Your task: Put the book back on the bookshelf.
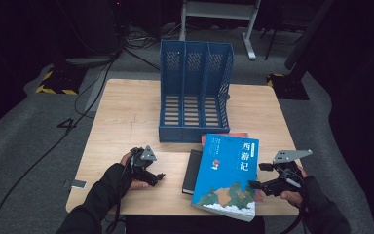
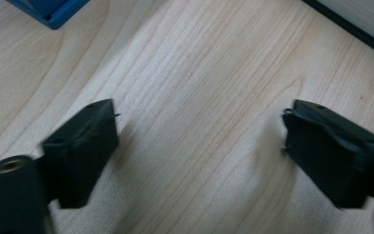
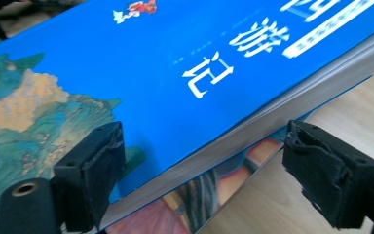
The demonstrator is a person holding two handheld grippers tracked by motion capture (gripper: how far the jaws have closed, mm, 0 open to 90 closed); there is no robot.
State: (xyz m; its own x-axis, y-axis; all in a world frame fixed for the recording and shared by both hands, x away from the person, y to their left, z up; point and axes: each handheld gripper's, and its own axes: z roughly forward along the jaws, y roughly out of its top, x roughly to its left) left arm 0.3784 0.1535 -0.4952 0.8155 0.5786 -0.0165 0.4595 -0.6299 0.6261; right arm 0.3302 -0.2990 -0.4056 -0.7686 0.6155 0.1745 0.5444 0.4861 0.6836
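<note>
A thick blue book point(image 1: 229, 175) with white characters on its cover lies askew on a red book point(image 1: 209, 138) and partly over a black book point(image 1: 193, 171), near the table's front edge. My right gripper point(image 1: 257, 175) is open at the blue book's right edge. In the right gripper view its jaws straddle that edge point(image 3: 202, 134), one over the blue cover point(image 3: 185, 53), the other beside the page block, with the red book point(image 3: 214, 195) beneath. My left gripper point(image 1: 157, 176) is open, left of the black book, over bare wood point(image 2: 199, 117).
A blue three-slot file rack point(image 1: 195, 92) stands at the middle back of the wooden table point(image 1: 126, 117); its corner point(image 2: 53, 12) appears in the left gripper view. The blue book's near corner overhangs the table's front edge. Cables run over the grey floor point(image 1: 78, 97).
</note>
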